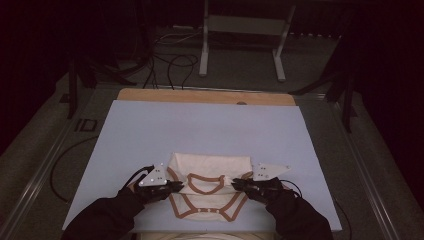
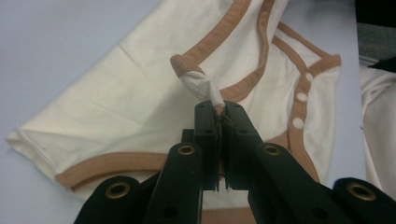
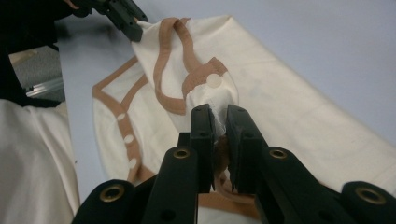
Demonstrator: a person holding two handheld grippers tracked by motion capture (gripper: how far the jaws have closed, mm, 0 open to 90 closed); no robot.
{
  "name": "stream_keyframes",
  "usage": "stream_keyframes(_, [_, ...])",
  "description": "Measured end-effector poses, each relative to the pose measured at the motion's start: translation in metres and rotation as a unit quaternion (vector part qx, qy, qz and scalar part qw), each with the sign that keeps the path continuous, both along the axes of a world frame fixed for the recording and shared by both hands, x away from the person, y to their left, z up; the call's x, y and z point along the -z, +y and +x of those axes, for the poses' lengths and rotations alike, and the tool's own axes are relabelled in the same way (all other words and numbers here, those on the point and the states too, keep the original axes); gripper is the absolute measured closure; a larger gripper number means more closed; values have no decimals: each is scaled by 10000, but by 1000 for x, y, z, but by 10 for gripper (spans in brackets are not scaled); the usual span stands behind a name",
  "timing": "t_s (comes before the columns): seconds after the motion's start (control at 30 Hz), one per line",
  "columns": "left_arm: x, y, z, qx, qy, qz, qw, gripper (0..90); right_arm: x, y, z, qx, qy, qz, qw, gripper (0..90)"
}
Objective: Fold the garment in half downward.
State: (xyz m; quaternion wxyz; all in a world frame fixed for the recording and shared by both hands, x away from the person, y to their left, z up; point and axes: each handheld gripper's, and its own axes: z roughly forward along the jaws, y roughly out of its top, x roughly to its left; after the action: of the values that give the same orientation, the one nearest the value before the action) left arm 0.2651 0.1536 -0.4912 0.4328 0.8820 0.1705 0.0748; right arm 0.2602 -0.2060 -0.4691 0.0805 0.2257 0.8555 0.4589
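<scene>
A cream baby bodysuit with brown trim lies folded at the near middle of the pale blue mat. My left gripper is shut on the garment's left shoulder; in the left gripper view a twisted bit of cream fabric is pinched between the jaws of my left gripper. My right gripper is shut on the right shoulder, and the right gripper view has cloth with a snap bunched between the jaws of my right gripper. White snaps line the crotch flap.
The mat covers a wooden table whose far edge shows bare. Beyond it stand a grey metal frame and loose cables on the floor. More cream cloth lies at the near table edge.
</scene>
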Motion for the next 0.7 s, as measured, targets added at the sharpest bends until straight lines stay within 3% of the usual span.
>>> stream_keyframes(0.13, [4, 3, -2, -6, 72, -3, 10000, 858, 4, 1, -7, -91, 75, -14, 9999, 820])
stream_keyframes(0.4, [10, 5, -11, 372, 235, 7, 9990, 837, 14, -2, -18, -221, 238, -58, 9995, 799])
stream_keyframes(0.53, [12, 4, -15, 535, 281, 49, 9982, 721, 17, -3, -20, -271, 376, -45, 9989, 728])
stream_keyframes(0.7, [10, 5, -16, 619, 415, -8, 9972, 535, 16, -2, -22, -404, 431, 58, 9982, 533])
